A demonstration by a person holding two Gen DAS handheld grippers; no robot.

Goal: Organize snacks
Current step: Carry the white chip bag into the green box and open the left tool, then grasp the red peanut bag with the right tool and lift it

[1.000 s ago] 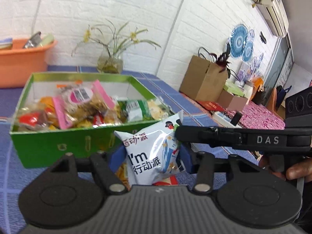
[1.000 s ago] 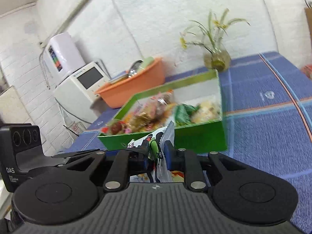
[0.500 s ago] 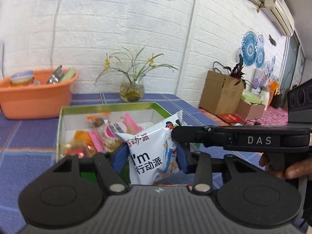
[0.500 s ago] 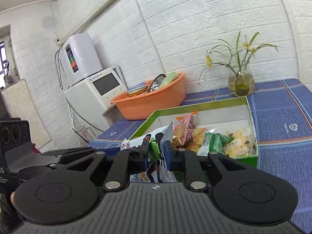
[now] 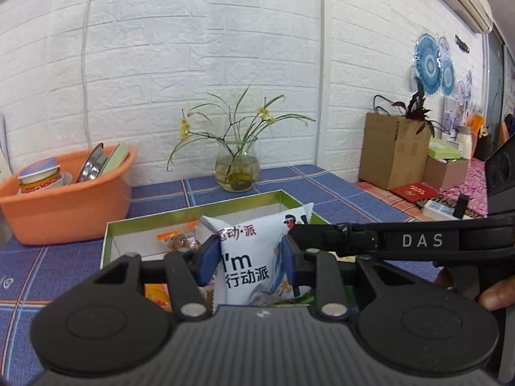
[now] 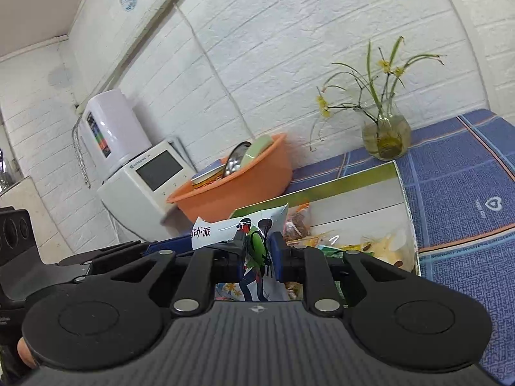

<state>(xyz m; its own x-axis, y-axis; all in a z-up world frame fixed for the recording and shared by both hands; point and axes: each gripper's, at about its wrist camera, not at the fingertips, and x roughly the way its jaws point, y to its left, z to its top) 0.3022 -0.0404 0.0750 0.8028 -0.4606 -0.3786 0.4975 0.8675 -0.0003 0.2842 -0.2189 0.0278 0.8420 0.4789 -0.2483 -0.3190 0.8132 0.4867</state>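
A white snack bag [image 5: 254,241] with black lettering hangs upright over the near edge of the green box [image 5: 193,209]. My left gripper [image 5: 248,259] has its jaws closing tight, and the blue pads press on the bag's two sides. My right gripper [image 5: 294,230] reaches in from the right, shut on the bag's right edge. In the right wrist view the right gripper [image 6: 257,251] pinches that edge of the bag [image 6: 225,228], over a printed hiker. Several wrapped snacks [image 6: 370,247] lie in the green box [image 6: 338,183]. A hand shows at the lower right.
On the blue checked tablecloth stand an orange basin [image 5: 64,202] of dishes at the left and a glass vase [image 5: 236,170] with a plant behind the box. A cardboard box [image 5: 392,154] and a red booklet [image 5: 412,191] sit at the right. A white appliance [image 6: 138,177] is beyond the basin.
Both grippers have lifted the bag from low in front of the green box up over its near edge. The left pads have drawn closer together on the bag.
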